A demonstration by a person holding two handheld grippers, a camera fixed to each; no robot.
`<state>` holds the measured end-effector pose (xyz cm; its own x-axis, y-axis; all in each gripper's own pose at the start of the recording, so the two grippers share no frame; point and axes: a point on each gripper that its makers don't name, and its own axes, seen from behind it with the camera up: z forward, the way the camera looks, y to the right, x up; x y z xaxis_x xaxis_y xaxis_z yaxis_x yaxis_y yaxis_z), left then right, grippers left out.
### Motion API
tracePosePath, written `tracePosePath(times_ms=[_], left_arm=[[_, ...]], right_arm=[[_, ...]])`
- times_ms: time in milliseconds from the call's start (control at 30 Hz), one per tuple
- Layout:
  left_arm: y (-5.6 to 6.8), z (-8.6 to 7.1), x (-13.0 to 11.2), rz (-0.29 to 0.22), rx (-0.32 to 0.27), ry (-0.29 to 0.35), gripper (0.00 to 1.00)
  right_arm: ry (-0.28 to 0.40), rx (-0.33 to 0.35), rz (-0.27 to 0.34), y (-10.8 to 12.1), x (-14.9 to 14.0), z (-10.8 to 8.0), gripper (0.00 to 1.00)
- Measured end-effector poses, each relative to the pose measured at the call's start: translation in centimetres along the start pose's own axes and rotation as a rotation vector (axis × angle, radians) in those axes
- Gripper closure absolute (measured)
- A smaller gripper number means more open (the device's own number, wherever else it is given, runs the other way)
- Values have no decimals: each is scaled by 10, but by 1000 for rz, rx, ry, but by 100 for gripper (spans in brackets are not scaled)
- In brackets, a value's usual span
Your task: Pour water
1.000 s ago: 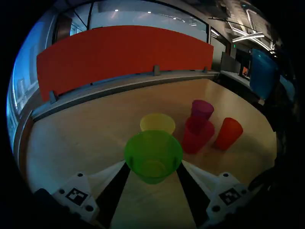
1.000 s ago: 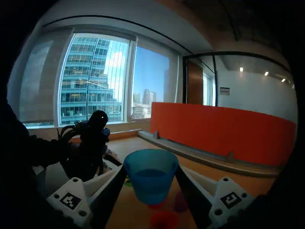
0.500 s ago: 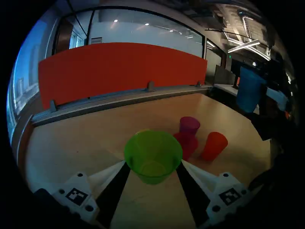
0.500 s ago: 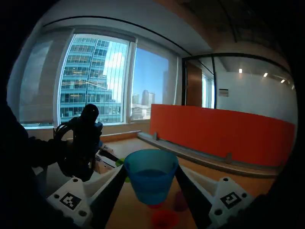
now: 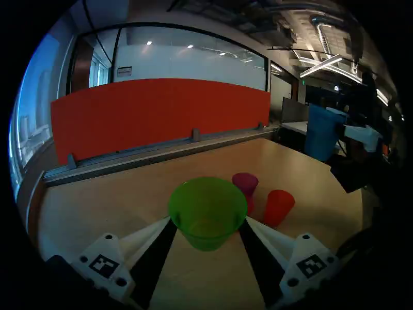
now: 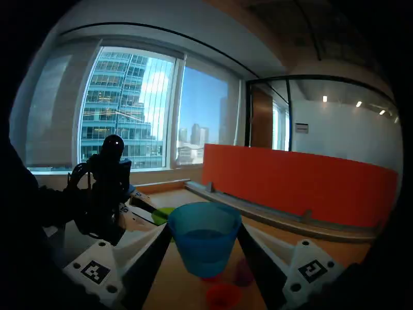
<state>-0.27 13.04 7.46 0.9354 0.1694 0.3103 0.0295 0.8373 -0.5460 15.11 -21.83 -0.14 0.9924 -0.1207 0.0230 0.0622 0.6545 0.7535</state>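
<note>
The left claw (image 5: 206, 223) was partly closed, both fingers (image 5: 155, 236) pressed against the sides of the green cup (image 5: 207, 209). That cup sat upright between them, mouth open towards the camera, held above the table (image 5: 113, 201). Its bottom showed through the mouth; whether it held any liquid could not be told.

The right claw (image 6: 205, 233) gripped the blue cup (image 6: 205, 243) the same way, one finger on each side and the cup upright. Water (image 6: 204, 235) stood in it, well below the rim.

In the left gripper view the blue cup hung off to the right, raised above the table's far edge and well apart from the green one. In the right gripper view the left claw and the hand holding it were at the left, with the green cup's rim just beside the blue cup.

A purple cup (image 5: 245, 182) and an orange cup (image 5: 279, 206) stood near each other on the table beyond the green cup. A red partition (image 5: 155, 111) ran along the table's far side.
</note>
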Motion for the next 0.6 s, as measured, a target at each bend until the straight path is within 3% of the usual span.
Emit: tracePosePath(times_ms=[600], left_arm=[[15,-22,24,25,-23,63,17]], right_arm=[[7,-1,-1,-7,7,-7,9]])
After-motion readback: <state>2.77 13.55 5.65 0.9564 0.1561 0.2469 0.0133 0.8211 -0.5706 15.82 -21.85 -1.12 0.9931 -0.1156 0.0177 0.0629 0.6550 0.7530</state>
